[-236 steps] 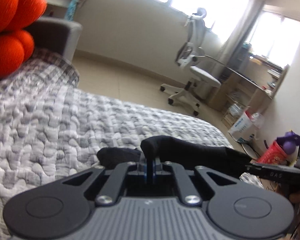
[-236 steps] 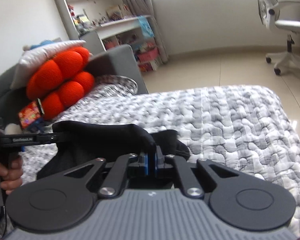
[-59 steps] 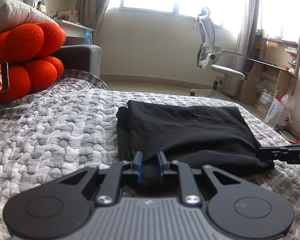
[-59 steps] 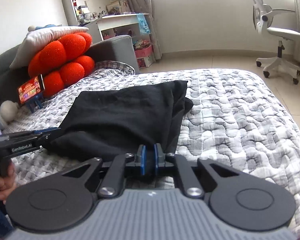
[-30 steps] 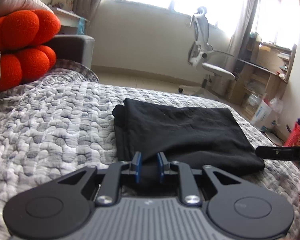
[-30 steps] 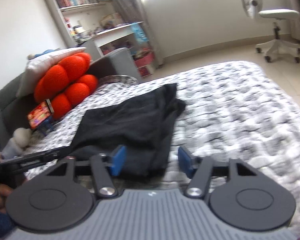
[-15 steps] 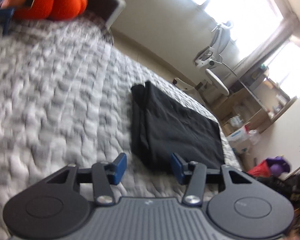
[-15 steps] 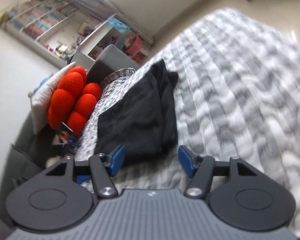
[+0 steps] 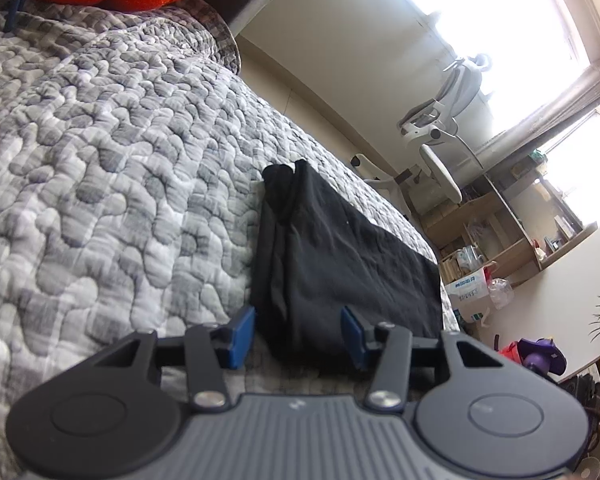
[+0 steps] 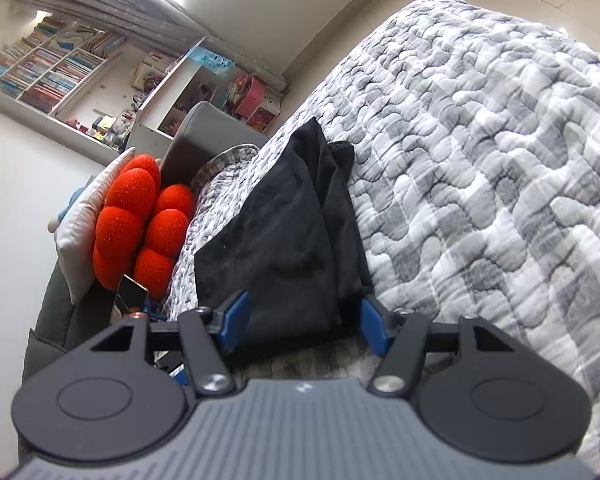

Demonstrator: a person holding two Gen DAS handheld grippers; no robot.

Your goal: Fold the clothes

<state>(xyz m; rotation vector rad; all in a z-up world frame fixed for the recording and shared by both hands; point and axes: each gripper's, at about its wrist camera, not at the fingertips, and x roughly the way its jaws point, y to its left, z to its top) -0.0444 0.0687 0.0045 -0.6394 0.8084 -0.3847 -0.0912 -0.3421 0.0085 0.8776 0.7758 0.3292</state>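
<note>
Change: two seconds ago both grippers were pinched on the near edge of the black cloth; both have since let go, and both views have tipped over sideways.
Left gripper (image 9: 296, 336): jaws spread wide, nothing between them but air; its blue pads (image 9: 241, 335) frame one near corner of the cloth, whether they touch it cannot be told.
Right gripper (image 10: 305, 326): jaws likewise spread wide and holding nothing; the other near corner of the cloth shows between its blue pads (image 10: 374, 329).
Count: two grippers, one garment, one cushion, one chair, one phone.
Black garment (image 9: 340, 264): folded into one flat oblong, lying on the grey quilt (image 9: 100, 184). In the left view its long axis runs away from the gripper towards the window wall. Layered folded edges bunch along its left side and at the far left corner; the top face is smooth.
Same garment, right view (image 10: 284, 236): it narrows towards a far corner pointing at the sofa arm, stacked edges along its right side.
Orange cushion (image 10: 136, 220): made of round lobes, beyond the quilt by a pale pillow (image 10: 88, 216).
Phone (image 10: 130, 291): propped on a blue stand just below the cushion.
Office chair (image 9: 440, 136): white, on the floor beyond the bed.
Containers: wooden shelves (image 9: 500, 240) with small items too blurred to name; a cardboard box (image 9: 470, 286) below them, contents not visible; bookshelves (image 10: 52, 68) packed with books.
</note>
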